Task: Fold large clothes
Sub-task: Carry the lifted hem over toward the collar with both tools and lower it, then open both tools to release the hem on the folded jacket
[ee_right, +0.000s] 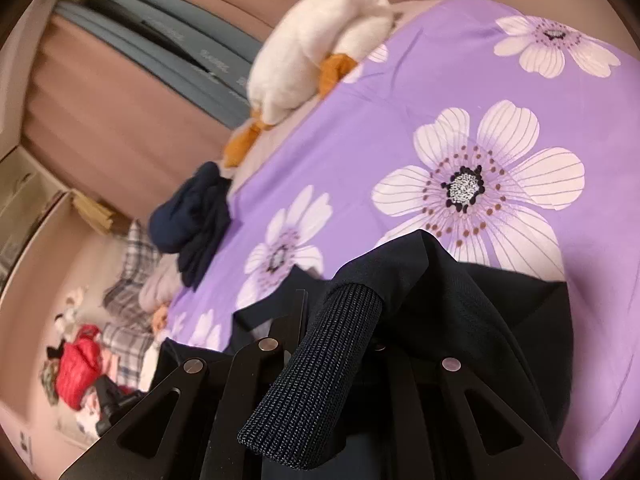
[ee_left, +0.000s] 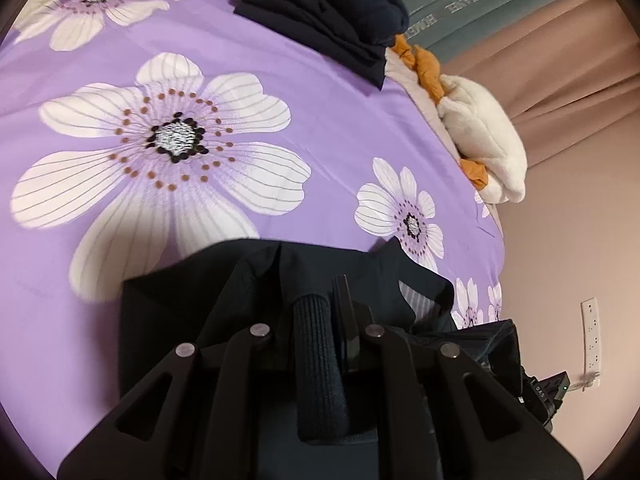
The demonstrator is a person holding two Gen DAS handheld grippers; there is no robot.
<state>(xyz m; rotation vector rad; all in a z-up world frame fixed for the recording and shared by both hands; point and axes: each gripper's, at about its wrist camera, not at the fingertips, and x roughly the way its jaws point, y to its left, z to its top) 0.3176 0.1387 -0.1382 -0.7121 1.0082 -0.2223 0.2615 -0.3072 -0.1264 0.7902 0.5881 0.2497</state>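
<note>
A dark navy garment (ee_left: 192,304) with ribbed cuffs hangs from both grippers above a purple flowered bedsheet (ee_left: 280,80). My left gripper (ee_left: 320,304) is shut on the garment, a ribbed cuff (ee_left: 320,368) draped back between its fingers. My right gripper (ee_right: 340,308) is shut on the same garment (ee_right: 460,300), and a ribbed cuff (ee_right: 316,376) lies over it toward the camera. Cloth hides most of both fingertips.
A folded dark navy pile (ee_left: 328,12) lies at the far edge of the bed, also in the right wrist view (ee_right: 192,216). A white plush duck with orange feet (ee_left: 480,140) lies next to it. Clothes (ee_right: 80,368) lie heaped on the floor. Pink curtains (ee_left: 560,60) hang behind.
</note>
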